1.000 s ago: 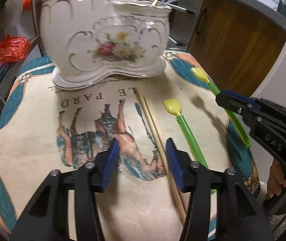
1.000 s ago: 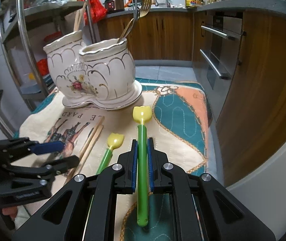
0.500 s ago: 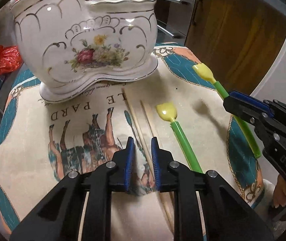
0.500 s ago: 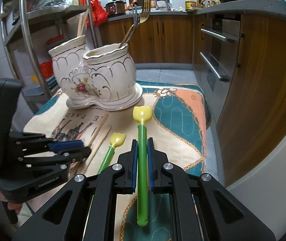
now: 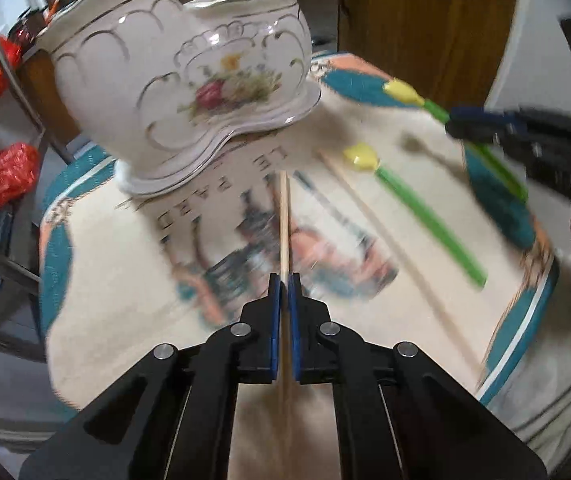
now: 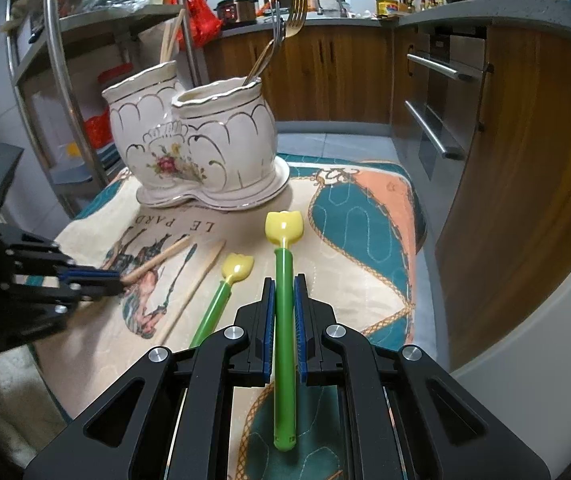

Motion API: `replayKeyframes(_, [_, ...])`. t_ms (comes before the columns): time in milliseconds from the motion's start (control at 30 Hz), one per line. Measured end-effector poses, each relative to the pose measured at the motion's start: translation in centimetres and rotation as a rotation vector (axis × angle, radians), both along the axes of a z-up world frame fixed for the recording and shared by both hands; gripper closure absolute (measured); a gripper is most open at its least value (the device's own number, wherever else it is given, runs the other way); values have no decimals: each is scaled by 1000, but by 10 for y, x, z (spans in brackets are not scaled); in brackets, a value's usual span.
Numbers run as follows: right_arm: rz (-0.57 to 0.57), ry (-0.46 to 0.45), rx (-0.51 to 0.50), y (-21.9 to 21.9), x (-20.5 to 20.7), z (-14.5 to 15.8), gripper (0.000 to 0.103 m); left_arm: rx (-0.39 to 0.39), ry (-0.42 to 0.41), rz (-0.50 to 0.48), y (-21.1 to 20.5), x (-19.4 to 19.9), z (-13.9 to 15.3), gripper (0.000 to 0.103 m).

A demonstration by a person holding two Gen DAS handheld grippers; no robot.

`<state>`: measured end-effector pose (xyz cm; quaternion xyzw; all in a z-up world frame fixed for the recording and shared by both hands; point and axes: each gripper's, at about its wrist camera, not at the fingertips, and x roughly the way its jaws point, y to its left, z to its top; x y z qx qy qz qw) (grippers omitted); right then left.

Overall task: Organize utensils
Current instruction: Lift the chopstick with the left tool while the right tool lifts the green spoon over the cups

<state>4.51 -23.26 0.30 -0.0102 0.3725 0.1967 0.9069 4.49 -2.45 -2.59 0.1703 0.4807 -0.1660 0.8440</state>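
Note:
My left gripper [image 5: 284, 280] is shut on a wooden chopstick [image 5: 284, 224] and holds it off the cloth; it also shows in the right wrist view [image 6: 97, 278] with the chopstick [image 6: 157, 258]. A second chopstick [image 6: 193, 290] lies on the cloth. My right gripper [image 6: 284, 284] is shut on a green spoon with a yellow head [image 6: 284, 264], held above the table. Another green and yellow spoon [image 6: 221, 292] lies on the cloth. The white ceramic two-pot holder [image 6: 201, 148] stands at the back, with forks [image 6: 285, 28] in one pot and chopsticks [image 6: 170, 40] in the other.
A patterned cloth [image 6: 349, 216] covers the small table. A metal rack [image 6: 57, 60] with red bags stands to the left. Wooden cabinets and an oven [image 6: 437, 104] are at the right and behind.
My left gripper closed on one chopstick and lifted it off the cloth, swinging toward the holder. My right gripper kept holding the green spoon, nearly still.

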Motion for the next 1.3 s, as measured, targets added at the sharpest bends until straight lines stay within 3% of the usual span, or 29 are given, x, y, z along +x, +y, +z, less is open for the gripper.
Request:
replayKeyframes(133, [14,3,-9,6,-1,-1,93,50,1,-39,5,-8,-2,99])
replayKeyframes(333, [23,1,-18,12,-2,0,93,23,-22,-7,4,-3,-8,98])
replayKeyframes(533, [18,-59,34,10,-9,11,93,-36,-118,-13,8,-8,-8,99])
replayKeyframes(633, [16,-98,64,9,-10,23,93,-89,-210,-57,14,-20,5,99])
replayKeyframes(833, [13,-202,178,6,-4,59,93,-267,-382,-51,50,-30,51,99])
replayKeyframes(933, [13,-263,212,12,5,78,93,-373,-495,-9,69,-21,88,99])
replayKeyframes(1167, [4,-381,315,37,51,112,93,-584,-643,78,94,36,152,99])
replayKeyframes(1300, [-20,-380,436,44,88,115,93,-703,-673,118,99,77,163,99])
